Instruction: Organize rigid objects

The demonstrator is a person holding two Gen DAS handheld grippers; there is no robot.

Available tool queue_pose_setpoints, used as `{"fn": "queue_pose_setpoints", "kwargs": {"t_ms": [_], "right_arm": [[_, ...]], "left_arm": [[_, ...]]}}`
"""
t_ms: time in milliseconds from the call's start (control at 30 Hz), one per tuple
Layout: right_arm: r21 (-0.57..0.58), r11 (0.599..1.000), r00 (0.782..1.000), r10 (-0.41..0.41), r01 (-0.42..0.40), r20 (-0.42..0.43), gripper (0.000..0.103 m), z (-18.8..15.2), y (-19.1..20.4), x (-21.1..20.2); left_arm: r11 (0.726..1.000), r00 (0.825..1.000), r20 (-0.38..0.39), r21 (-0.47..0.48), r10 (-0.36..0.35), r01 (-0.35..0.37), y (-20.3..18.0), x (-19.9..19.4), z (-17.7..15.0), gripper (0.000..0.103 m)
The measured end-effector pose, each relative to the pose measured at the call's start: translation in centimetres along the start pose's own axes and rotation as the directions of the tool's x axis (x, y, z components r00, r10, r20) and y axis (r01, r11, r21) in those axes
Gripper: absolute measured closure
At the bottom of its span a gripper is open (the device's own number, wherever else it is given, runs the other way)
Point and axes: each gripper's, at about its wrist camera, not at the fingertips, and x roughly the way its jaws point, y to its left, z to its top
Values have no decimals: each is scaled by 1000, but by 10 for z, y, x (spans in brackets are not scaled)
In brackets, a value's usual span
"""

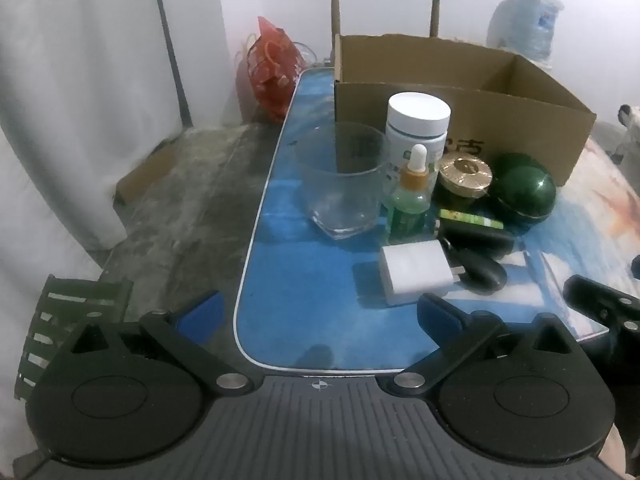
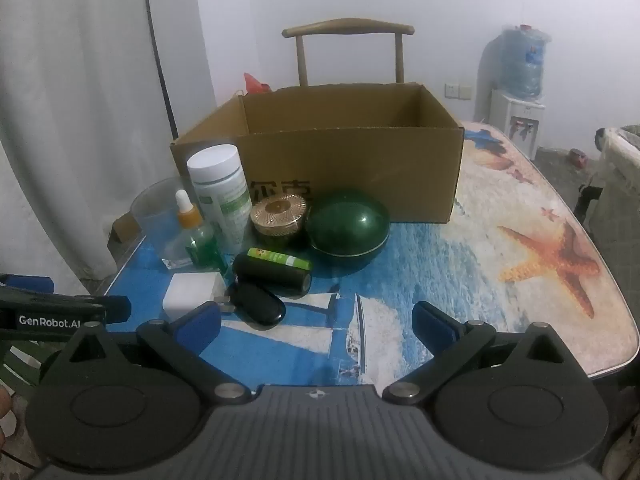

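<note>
An open cardboard box [image 1: 460, 120] [image 2: 352, 164] stands at the back of the table. In front of it cluster a clear glass [image 1: 344, 184] [image 2: 154, 204], a white-capped bottle [image 1: 418, 120] [image 2: 220, 192], a dropper bottle [image 1: 412, 200] [image 2: 196, 236], a gold-lidded jar [image 1: 464, 172] [image 2: 280, 216], a dark green dome case [image 1: 524, 188] [image 2: 348, 232], a black cylinder [image 2: 272, 276], a black key fob [image 1: 480, 272] [image 2: 256, 304] and a white charger [image 1: 416, 272] [image 2: 192, 292]. My left gripper [image 1: 320, 312] hovers open over the table's near left edge. My right gripper [image 2: 316, 320] is open, just short of the key fob.
The table [image 2: 500, 240] has a sea and starfish print. A wooden chair [image 2: 348, 40] stands behind the box, a water dispenser [image 2: 520, 92] at the far right, a red bag [image 1: 272, 68] and white curtain at the left. The floor drops off left of the table.
</note>
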Motion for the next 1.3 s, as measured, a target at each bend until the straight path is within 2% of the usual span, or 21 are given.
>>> {"fn": "queue_pose_setpoints", "kwargs": {"t_ms": [267,333,1300], "right_arm": [[1,1000,1000,6,-6,-2,0,-1,2,0],[1,1000,1000,2,-2,-1,0,-1,3,0],[2,1000,1000,6,-6,-9,0,-1,2,2]], "left_arm": [[1000,1000,2,8,15,-15,-9,-7,-3,0],[1000,1000,-8,-14,4,-4,1,2,3,0],[1000,1000,-9,-20,14,-14,4,0,1,0]]}}
